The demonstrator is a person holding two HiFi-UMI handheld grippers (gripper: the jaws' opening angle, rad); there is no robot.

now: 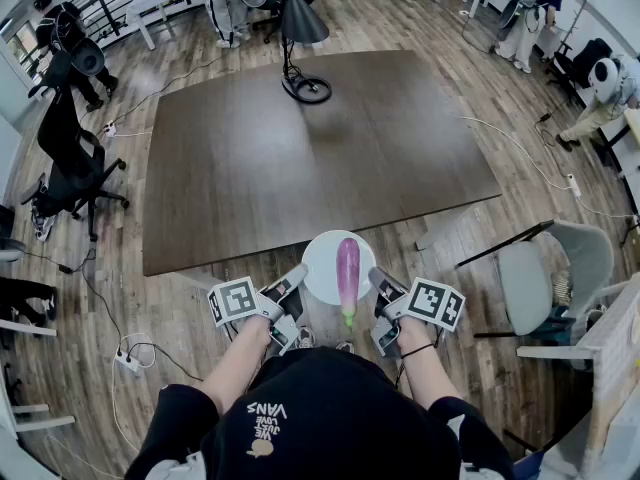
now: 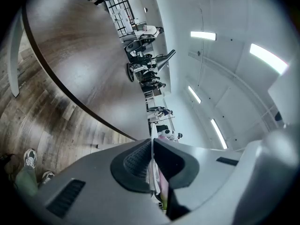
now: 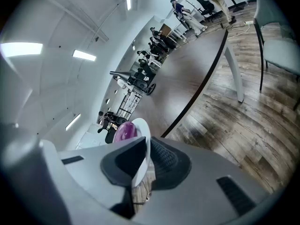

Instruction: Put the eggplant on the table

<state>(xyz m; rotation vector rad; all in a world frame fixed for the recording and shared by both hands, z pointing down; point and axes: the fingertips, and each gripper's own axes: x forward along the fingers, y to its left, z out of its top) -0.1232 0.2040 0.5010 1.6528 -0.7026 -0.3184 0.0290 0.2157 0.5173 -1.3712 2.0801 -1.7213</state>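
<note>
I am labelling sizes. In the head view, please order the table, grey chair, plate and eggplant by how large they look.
Largest to smallest:
1. table
2. grey chair
3. plate
4. eggplant, long but much narrower than the plate

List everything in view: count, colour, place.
table: one, dark brown, room's centre
lamp: one, black, table's far side
plate: one, white, held at table's near edge
eggplant: one, purple, lying on the plate
office chair: one, black, left of table
chair: one, grey, right of table
power strip: one, white, floor at left
people: several, mixed clothing, room's edges
left hand-held gripper: one, grey, shut on plate's left rim
right hand-held gripper: one, grey, shut on plate's right rim
</note>
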